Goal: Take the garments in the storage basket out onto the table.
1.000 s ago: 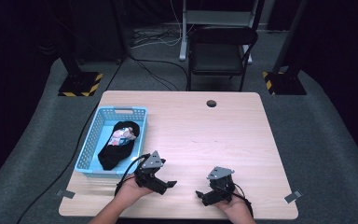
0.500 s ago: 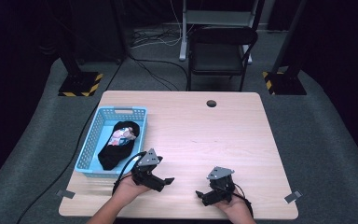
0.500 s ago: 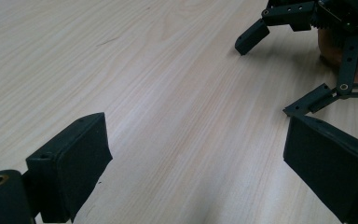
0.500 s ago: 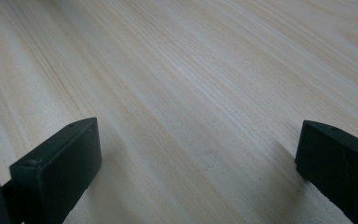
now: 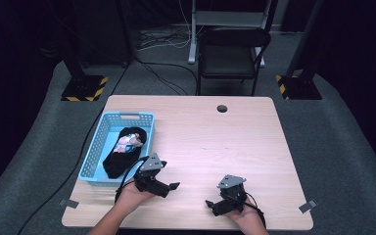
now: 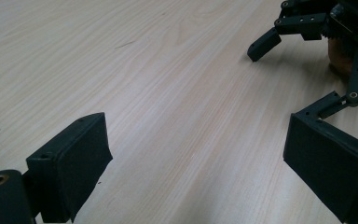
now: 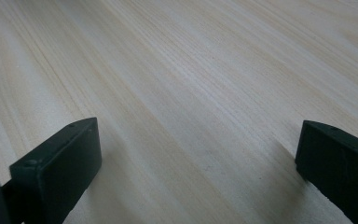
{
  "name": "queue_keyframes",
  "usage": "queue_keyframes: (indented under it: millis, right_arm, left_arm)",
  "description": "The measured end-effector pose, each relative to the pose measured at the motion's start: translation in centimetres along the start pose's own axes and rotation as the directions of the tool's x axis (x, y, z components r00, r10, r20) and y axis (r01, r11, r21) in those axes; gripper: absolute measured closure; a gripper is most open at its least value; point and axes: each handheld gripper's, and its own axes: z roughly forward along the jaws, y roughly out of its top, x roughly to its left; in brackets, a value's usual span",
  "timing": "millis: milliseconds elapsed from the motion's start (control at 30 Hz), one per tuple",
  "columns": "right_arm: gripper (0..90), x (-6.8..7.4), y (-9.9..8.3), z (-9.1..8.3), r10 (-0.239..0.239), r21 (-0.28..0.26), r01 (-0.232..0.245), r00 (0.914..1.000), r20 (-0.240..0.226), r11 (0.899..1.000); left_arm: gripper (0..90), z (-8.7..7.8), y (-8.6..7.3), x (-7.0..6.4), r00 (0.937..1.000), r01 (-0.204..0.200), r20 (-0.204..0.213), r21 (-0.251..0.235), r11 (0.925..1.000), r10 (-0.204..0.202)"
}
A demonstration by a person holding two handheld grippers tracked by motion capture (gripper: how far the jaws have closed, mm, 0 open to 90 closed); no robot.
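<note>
Two grippers sit low over the near edge of the wooden table (image 5: 254, 142), each cupped in a hand. The right gripper (image 5: 219, 204) rests nearest the person, its jaws spread wide with nothing between them; in the right gripper view its fingers (image 7: 56, 163) frame bare wood grain. It appears parked flat on the tabletop, probably because it has no work at this instant.

The left gripper (image 5: 169, 187) lies a little farther out, and its jaws too are wide apart and empty. In the left gripper view its fingers (image 6: 74, 158) bracket bare board, with the other gripper's jaws ahead and to one side of them. It points toward the table's middle, away from the basket, which suggests a pause or a turn between steps, not a grasp under way.

Just behind and outboard of the left gripper's fingers stands the light blue plastic basket (image 5: 94, 152), long side running away from the person. Inside it lies a dark sock bundle (image 5: 122, 159) with a pale patterned sock (image 5: 127, 143) on top. The basket's closeness to the left gripper makes that the natural one to reach in.

Beyond the fingers, the far board carries a cable hole (image 5: 222, 108), and past the edge a black chair (image 5: 230, 54) stands on the grey floor.
</note>
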Motion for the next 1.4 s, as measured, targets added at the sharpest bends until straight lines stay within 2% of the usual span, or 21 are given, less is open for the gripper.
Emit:
queue_keyframes:
  millis: [533,800,1400]
  right_arm:
    - [0.0,0.0,0.0,0.0,0.0,0.0,0.0,1.0,0.0,1.0]
    - [0.0,0.0,0.0,0.0,0.0,0.0,0.0,1.0,0.0,1.0]
    - [0.0,0.0,0.0,0.0,0.0,0.0,0.0,1.0,0.0,1.0]
  left_arm:
    - [6.3,-0.6,-0.1,0.8,0.9993,0.031,-0.02,-0.01,0.9995,-0.031]
    - [6.3,-0.8,-0.1,1.0,0.9992,0.031,-0.027,-0.011,0.9995,-0.031]
    - [6.3,-1.8,-0.3,2.3,0.9953,0.07,-0.064,-0.028,0.9971,-0.072]
